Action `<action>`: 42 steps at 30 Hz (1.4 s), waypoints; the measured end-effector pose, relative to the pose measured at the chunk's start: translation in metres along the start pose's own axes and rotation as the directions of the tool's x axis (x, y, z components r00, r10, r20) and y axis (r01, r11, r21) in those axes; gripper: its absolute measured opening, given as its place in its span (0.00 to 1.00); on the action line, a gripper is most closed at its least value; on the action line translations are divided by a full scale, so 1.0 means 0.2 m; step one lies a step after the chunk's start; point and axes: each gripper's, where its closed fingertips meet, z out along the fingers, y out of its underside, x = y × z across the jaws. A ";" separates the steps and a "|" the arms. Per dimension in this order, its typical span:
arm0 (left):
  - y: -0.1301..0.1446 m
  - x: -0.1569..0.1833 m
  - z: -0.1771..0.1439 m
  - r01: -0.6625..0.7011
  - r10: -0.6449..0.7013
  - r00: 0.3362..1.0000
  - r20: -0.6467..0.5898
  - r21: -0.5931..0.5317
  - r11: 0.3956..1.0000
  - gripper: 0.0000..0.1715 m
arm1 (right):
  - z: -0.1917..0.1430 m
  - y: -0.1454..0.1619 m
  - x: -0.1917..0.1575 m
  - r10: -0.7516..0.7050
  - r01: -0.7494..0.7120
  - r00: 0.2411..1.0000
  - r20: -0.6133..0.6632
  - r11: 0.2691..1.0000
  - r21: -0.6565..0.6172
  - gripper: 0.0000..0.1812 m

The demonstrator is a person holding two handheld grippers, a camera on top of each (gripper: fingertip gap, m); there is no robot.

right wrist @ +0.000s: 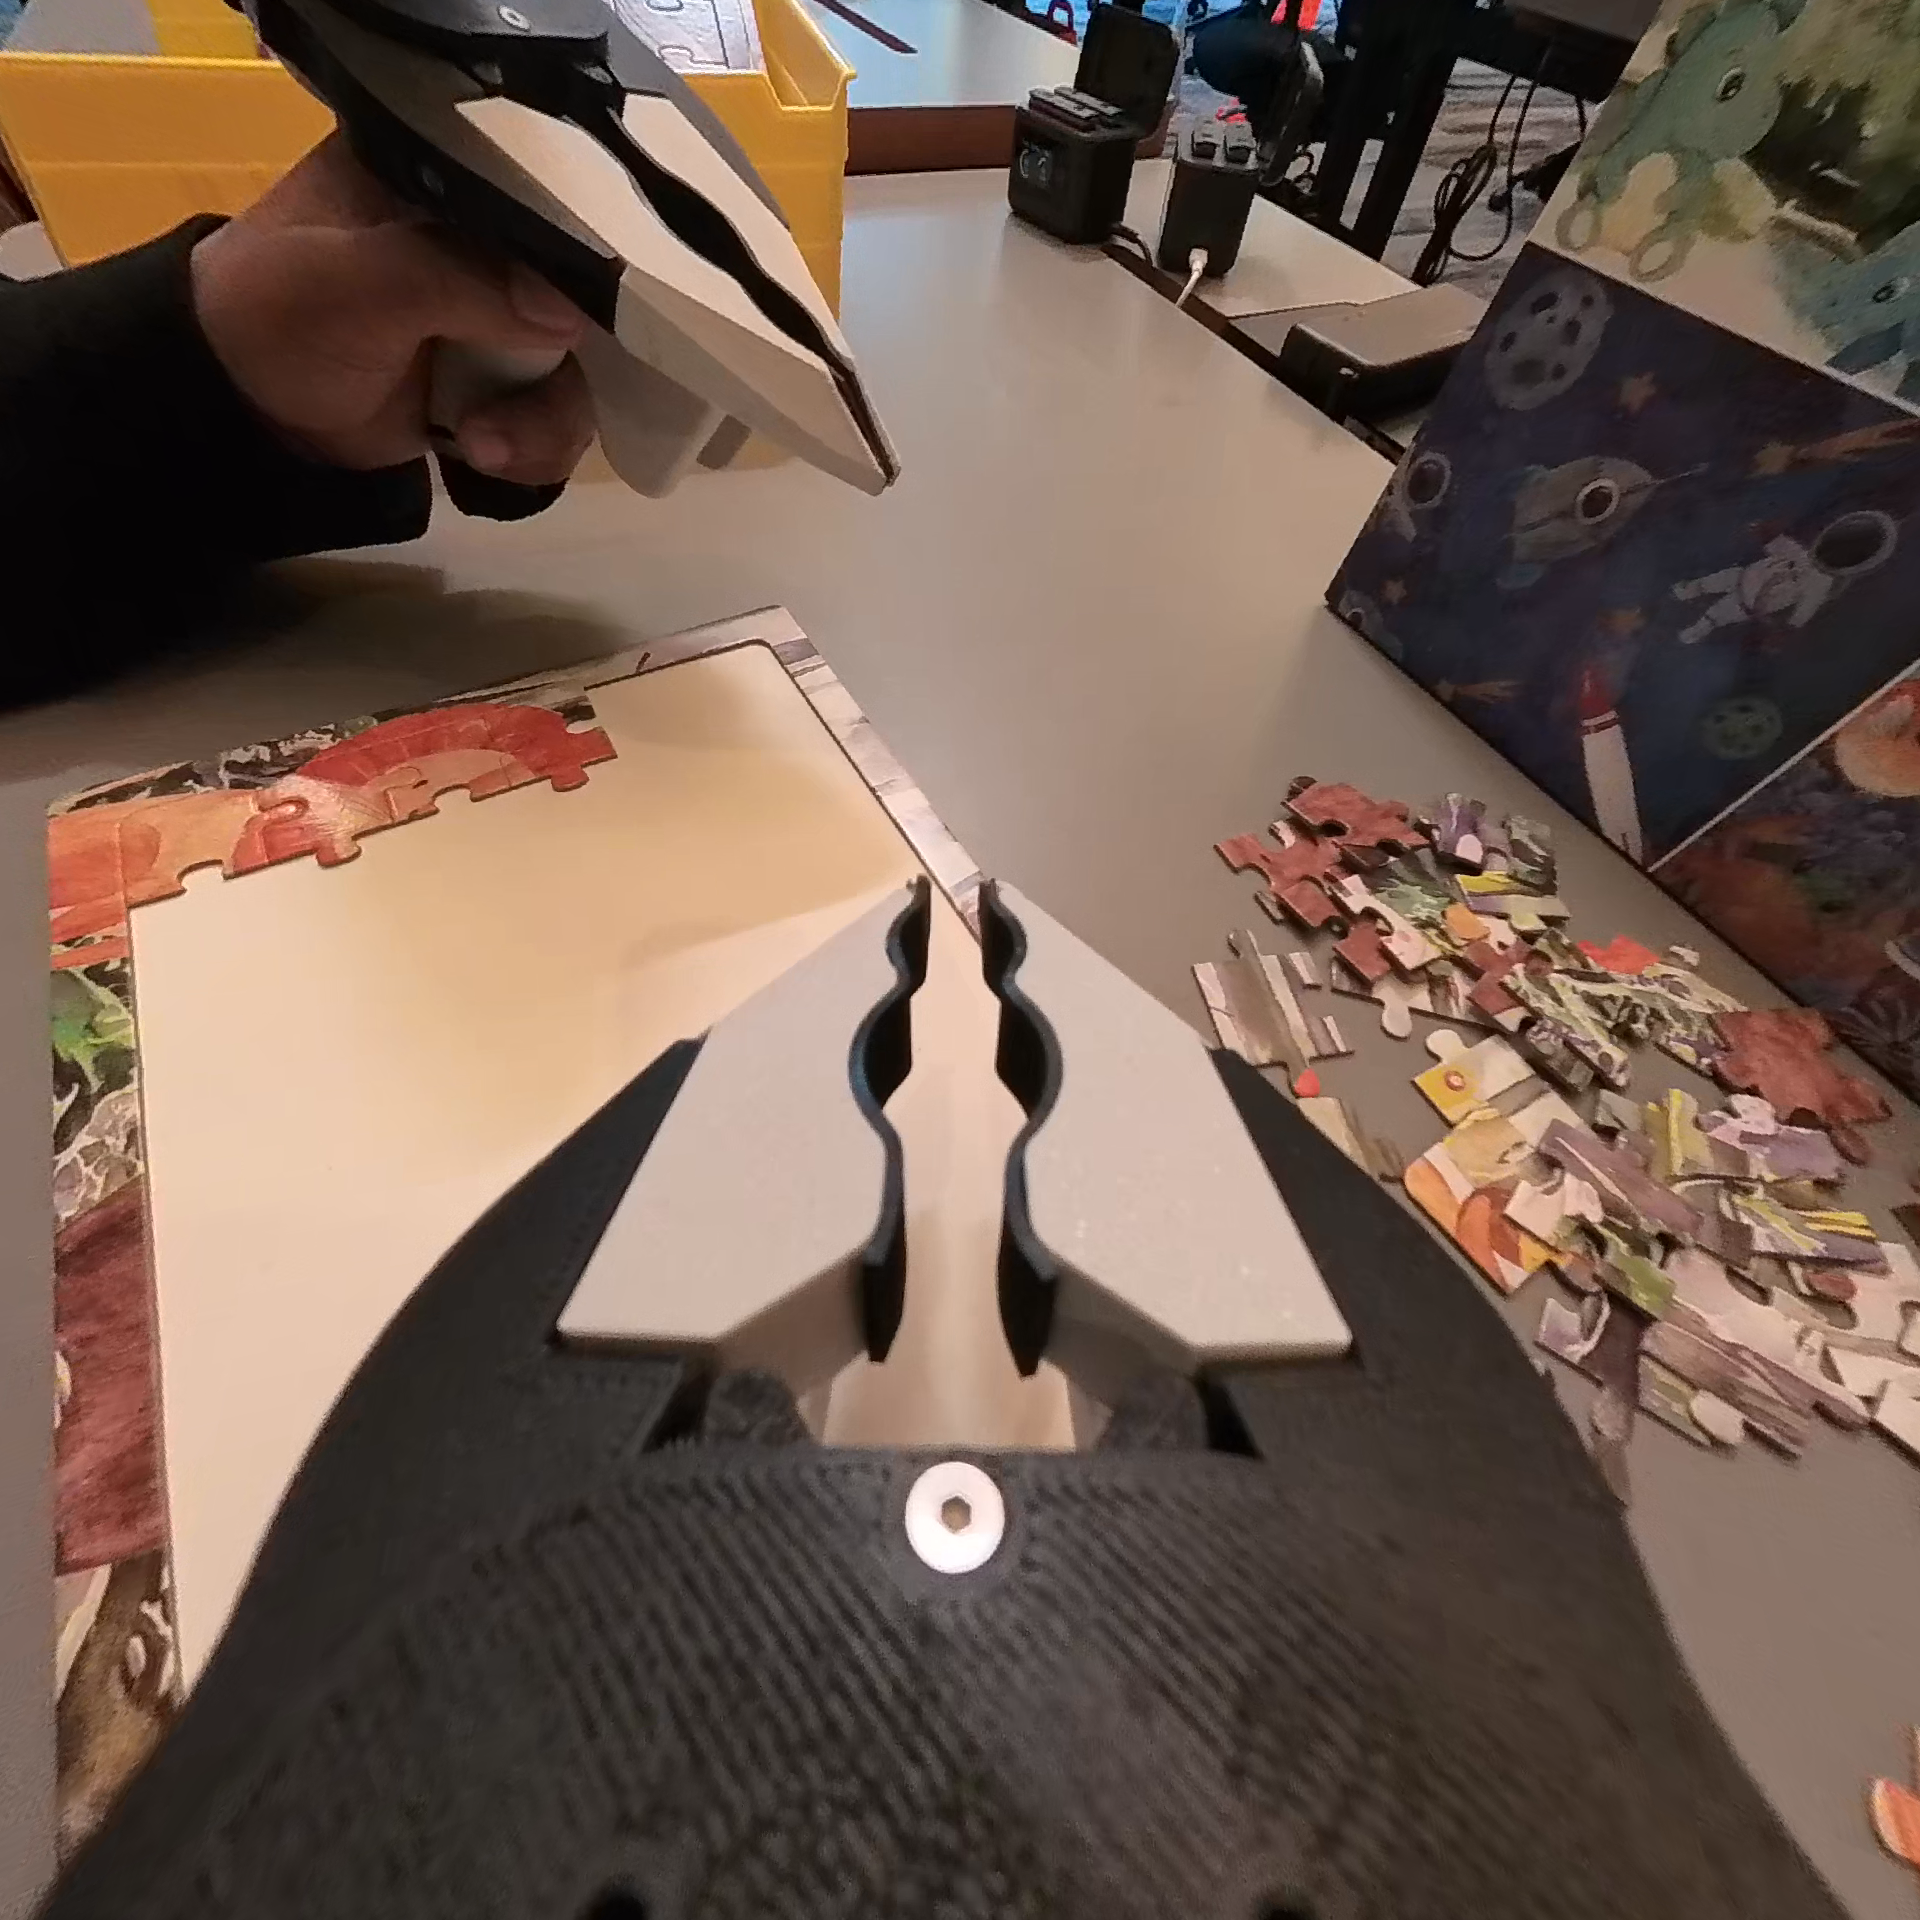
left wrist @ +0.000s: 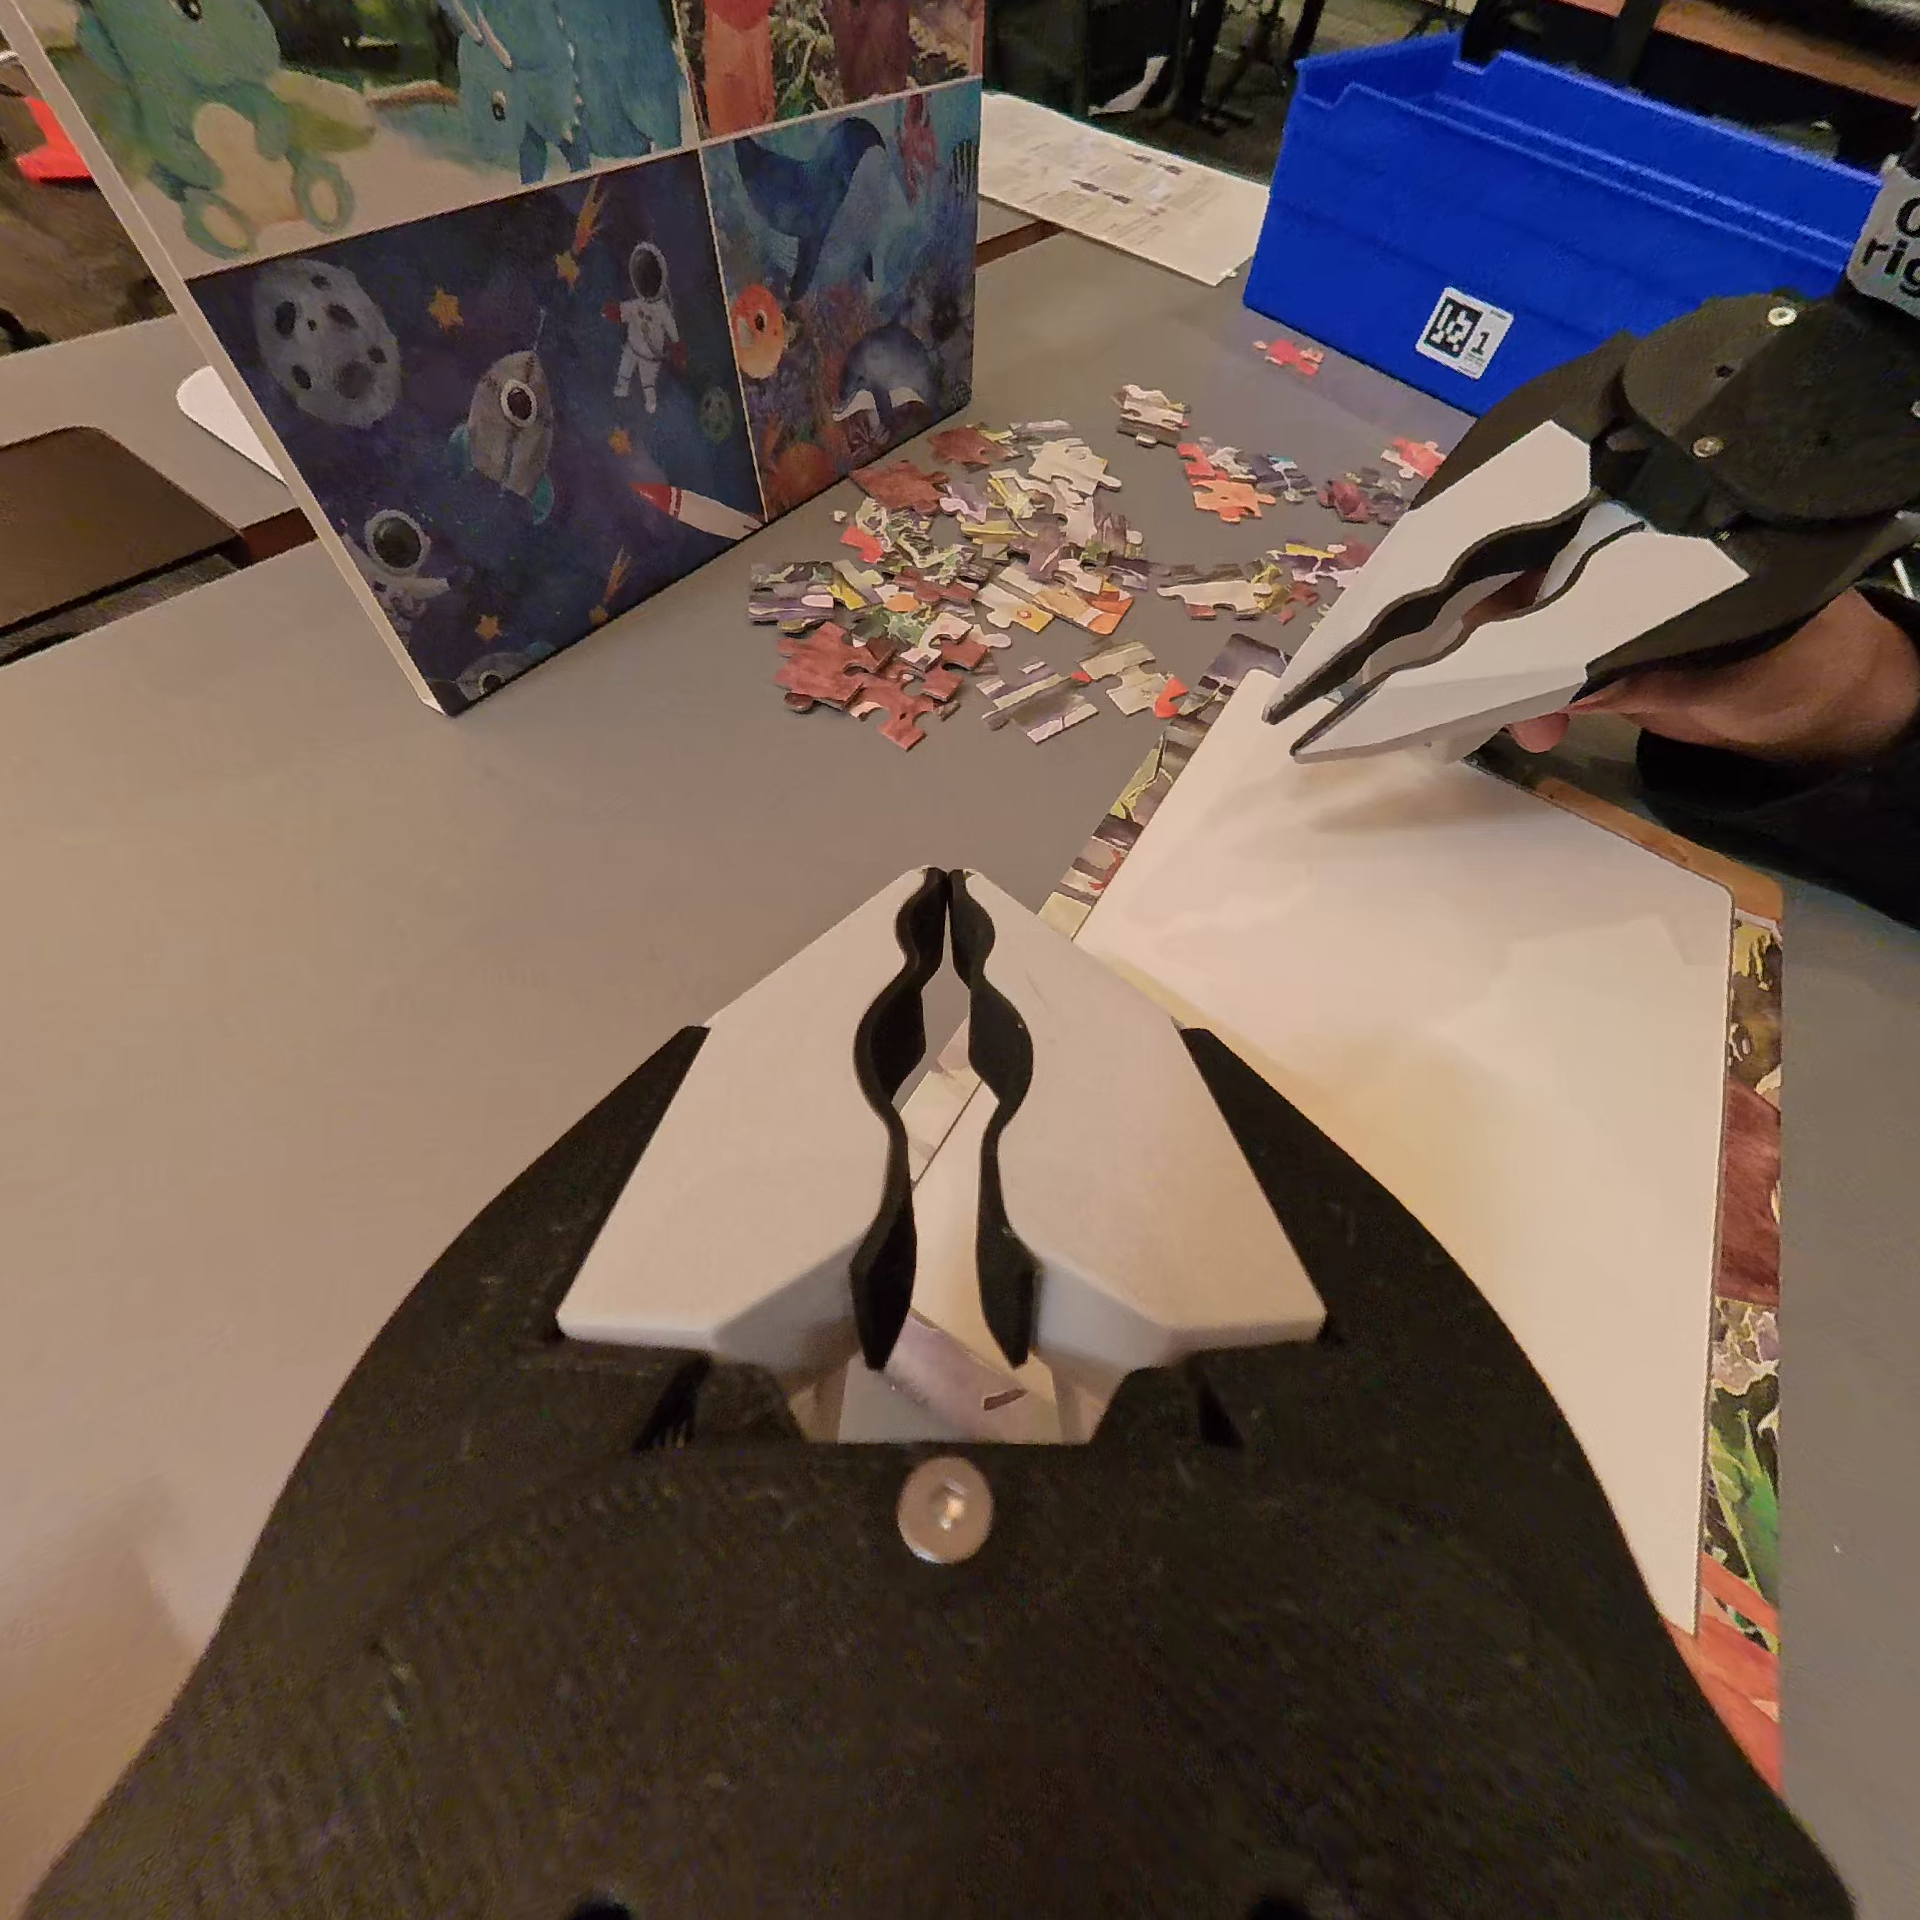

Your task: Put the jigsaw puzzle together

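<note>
The puzzle tray (left wrist: 1403,1039) is a white board with a printed picture border; it also shows in the right wrist view (right wrist: 468,1039). Several joined red-orange pieces (right wrist: 468,774) sit in its far left corner. A pile of loose pieces (left wrist: 987,592) lies on the grey table beyond the tray and also shows in the right wrist view (right wrist: 1579,1101). My left gripper (left wrist: 948,878) is shut with nothing seen at its tips, held above the table by the tray's left edge (right wrist: 883,468). My right gripper (right wrist: 954,891) is slightly open and empty over the tray's far edge (left wrist: 1283,727).
A standing picture board (left wrist: 520,416) with space and sea scenes is behind the pile, seen too in the right wrist view (right wrist: 1662,582). A blue bin (left wrist: 1558,187) and a paper sheet (left wrist: 1122,177) lie farther back. A yellow bin (right wrist: 156,135) and black boxes (right wrist: 1081,156) stand beyond the left gripper. There is about 11 cm between the tips of the two grippers.
</note>
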 end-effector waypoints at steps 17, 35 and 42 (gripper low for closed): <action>0.01 0.02 0.01 -0.031 0.031 0.999 0.008 -0.024 0.999 0.00 | -0.01 -0.02 0.00 0.029 -0.029 0.999 0.014 0.999 0.030 0.04; 0.03 0.03 0.02 -0.060 0.061 0.998 0.019 -0.047 0.997 0.00 | -0.96 0.03 0.74 0.114 0.011 0.765 -0.634 0.982 0.189 0.00; 0.04 0.01 0.03 -0.059 0.061 0.998 0.029 -0.057 0.997 0.00 | -0.97 0.02 0.68 0.135 -0.005 0.831 -0.540 0.972 0.234 0.02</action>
